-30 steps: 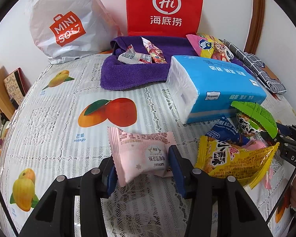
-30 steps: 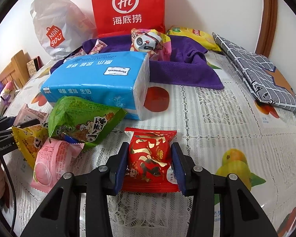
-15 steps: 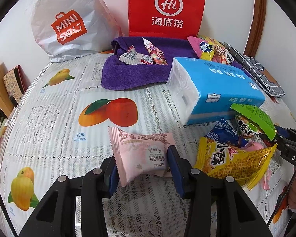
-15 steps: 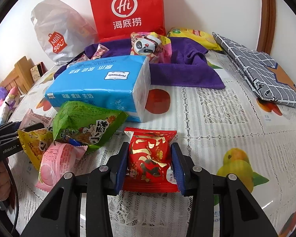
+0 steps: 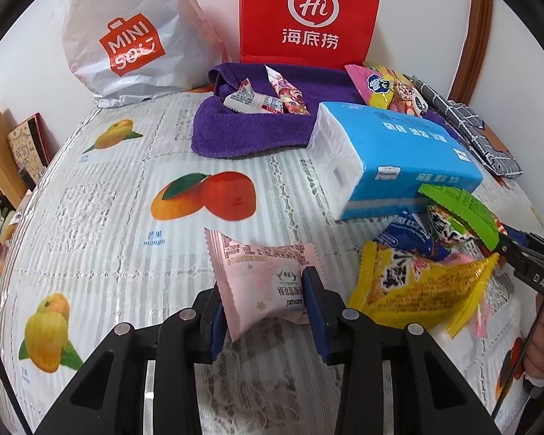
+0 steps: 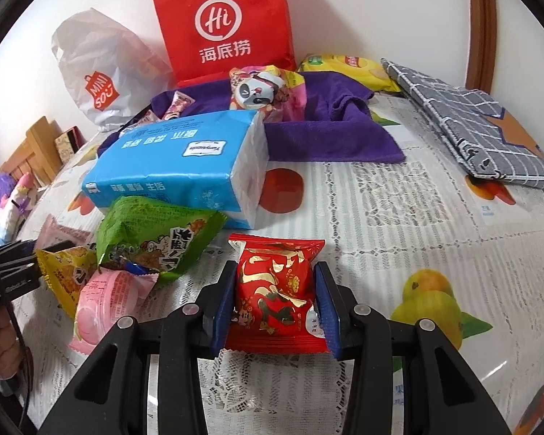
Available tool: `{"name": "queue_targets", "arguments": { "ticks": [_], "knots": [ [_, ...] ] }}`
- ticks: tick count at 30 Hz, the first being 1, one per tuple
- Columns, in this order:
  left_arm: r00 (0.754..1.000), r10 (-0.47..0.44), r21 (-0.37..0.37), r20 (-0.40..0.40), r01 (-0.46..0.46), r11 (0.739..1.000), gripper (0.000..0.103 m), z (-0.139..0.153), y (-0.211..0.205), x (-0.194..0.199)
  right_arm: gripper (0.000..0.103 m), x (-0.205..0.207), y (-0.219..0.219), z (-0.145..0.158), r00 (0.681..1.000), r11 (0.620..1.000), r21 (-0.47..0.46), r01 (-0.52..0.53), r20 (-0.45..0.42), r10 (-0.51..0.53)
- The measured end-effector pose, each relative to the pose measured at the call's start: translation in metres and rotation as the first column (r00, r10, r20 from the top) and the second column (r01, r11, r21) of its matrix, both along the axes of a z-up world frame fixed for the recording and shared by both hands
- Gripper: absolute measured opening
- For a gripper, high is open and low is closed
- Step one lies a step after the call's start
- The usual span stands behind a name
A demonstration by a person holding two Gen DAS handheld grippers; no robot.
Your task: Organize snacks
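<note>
We work two grippers over a fruit-print tablecloth [image 5: 101,217]. Our left gripper [image 5: 263,301] has just been closing its jaws, and its blue pads now pinch the pink packet [image 5: 261,275] resting on the cloth. Our right gripper [image 6: 273,301] is clamped on the red packet [image 6: 277,290], which also lies on the cloth, just in front of the blue tissue pack [image 6: 177,166]. Between the two, a loose heap holds a green bag [image 6: 152,232], a yellow bag [image 5: 417,286] and another pink sweet [image 6: 108,301]. Behind the tissue pack, a purple towel [image 5: 243,130] carries several small packets, with a red paper bag [image 5: 308,14] and a white plastic bag [image 5: 134,32] against the wall.
</note>
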State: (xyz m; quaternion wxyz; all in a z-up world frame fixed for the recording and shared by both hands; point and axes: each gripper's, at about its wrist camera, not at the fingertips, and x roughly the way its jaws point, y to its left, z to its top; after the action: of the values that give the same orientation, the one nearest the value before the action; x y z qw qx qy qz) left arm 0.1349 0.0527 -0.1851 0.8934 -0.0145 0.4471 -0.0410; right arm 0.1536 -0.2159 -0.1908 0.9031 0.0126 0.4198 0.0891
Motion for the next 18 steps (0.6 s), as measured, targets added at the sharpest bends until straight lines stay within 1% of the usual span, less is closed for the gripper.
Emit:
{"name": "queue_targets", "arguments": {
  "ticks": [5, 8, 18],
  "knots": [
    [1.0, 0.008, 0.002, -0.006, -0.008, 1.0, 0.034, 0.003, 0.002, -0.007, 0.042, -0.01, -0.003, 0.007, 0.998, 1.0, -0.012, 0.026, 0.051, -0.026],
    [1.0, 0.009, -0.004, -0.002, -0.009, 1.0, 0.032, 0.008, 0.004, -0.012, 0.042, -0.018, -0.002, 0.01, 0.998, 0.999, -0.031, 0.025, 0.059, -0.024],
    [1.0, 0.011, -0.008, 0.027, -0.011, 1.0, 0.032, 0.025, 0.005, -0.023, 0.042, -0.036, -0.001, 0.022, 0.997, 1.0, -0.022, 0.014, 0.08, -0.012]
  ]
}}
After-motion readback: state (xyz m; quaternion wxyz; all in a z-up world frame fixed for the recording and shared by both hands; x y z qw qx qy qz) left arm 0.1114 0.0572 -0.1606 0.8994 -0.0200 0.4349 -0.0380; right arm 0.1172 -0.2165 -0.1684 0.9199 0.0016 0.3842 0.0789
